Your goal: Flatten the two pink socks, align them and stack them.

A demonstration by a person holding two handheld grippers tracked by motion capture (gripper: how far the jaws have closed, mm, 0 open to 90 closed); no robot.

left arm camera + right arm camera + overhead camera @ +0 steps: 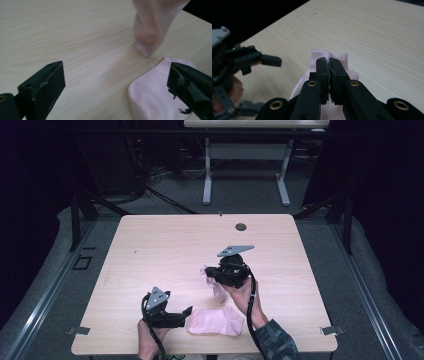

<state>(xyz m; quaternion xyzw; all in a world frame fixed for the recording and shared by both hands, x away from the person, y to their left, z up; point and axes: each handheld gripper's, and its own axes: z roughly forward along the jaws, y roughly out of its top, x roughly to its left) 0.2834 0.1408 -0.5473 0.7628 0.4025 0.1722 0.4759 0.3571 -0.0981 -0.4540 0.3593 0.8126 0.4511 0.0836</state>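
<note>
- The right gripper point(212, 277) has its fingers point(322, 70) clamped on a pink sock point(218, 290), lifted above the bench point(165, 245) near its middle, the toe hanging down.
- A second pink sock point(216, 322) lies flat by the near edge.
- The left gripper point(187, 312), fingers point(47, 85) apart, sits at that sock's left end, one finger over the fabric.

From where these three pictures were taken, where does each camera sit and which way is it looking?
High view: above the person's side, looking forward and down at the table; forearms, both grippers.
Left gripper view: rides the left gripper, open jaws; flat sock.
Right gripper view: rides the right gripper, clamping the lifted sock.
Shared: both socks.
</note>
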